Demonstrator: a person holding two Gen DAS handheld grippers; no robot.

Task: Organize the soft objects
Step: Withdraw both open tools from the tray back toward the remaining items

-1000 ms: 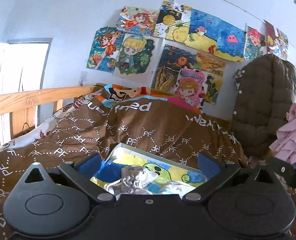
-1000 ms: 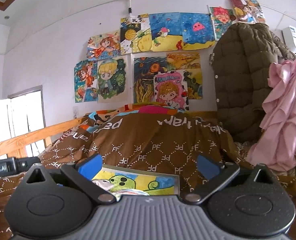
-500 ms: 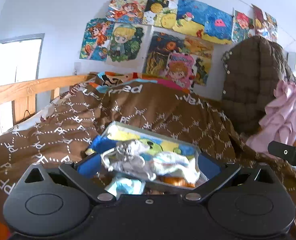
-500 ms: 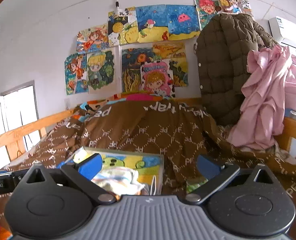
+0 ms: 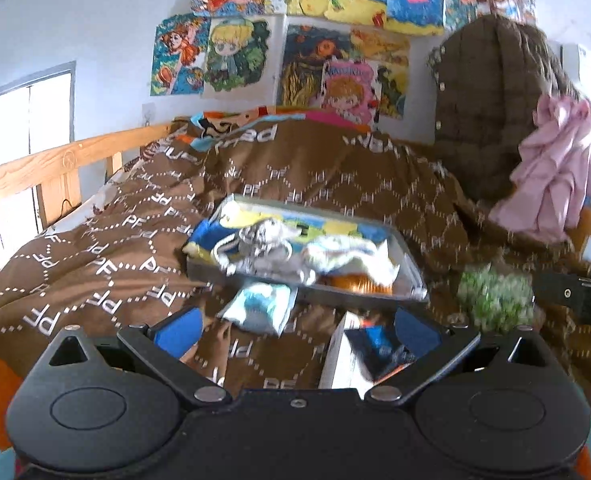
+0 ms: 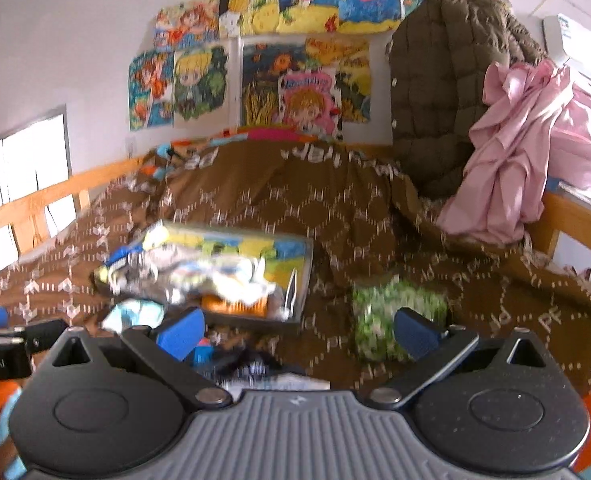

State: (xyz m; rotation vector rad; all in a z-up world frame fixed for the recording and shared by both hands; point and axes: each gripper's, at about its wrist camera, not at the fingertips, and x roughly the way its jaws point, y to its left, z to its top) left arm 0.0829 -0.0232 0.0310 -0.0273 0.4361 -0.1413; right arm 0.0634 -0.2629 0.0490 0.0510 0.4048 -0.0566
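Observation:
A shallow grey tray (image 5: 359, 300) (image 6: 303, 280) with a colourful cartoon bottom lies on the brown patterned blanket (image 5: 95, 264) (image 6: 335, 208). Crumpled soft items, silver and white-blue (image 5: 295, 252) (image 6: 199, 276), are heaped in it. A light blue soft piece (image 5: 259, 306) (image 6: 135, 314) lies just in front of the tray. A green-and-white soft bundle (image 5: 495, 296) (image 6: 391, 312) sits to the tray's right. My left gripper (image 5: 297, 328) is open above the blanket, nothing between its fingers. My right gripper (image 6: 295, 330) is open too, its right finger in front of the green bundle.
A white box with dark blue contents (image 5: 359, 356) lies near the left gripper. A wooden bed rail (image 5: 43, 168) runs along the left. A brown quilted jacket (image 6: 447, 80) and pink cloth (image 6: 527, 140) hang at the right. Drawings cover the wall (image 5: 295, 40).
Both grippers have tilted downward and drawn back, so the tray, the light blue piece, the green bundle and the white box have come into view. Both stay open.

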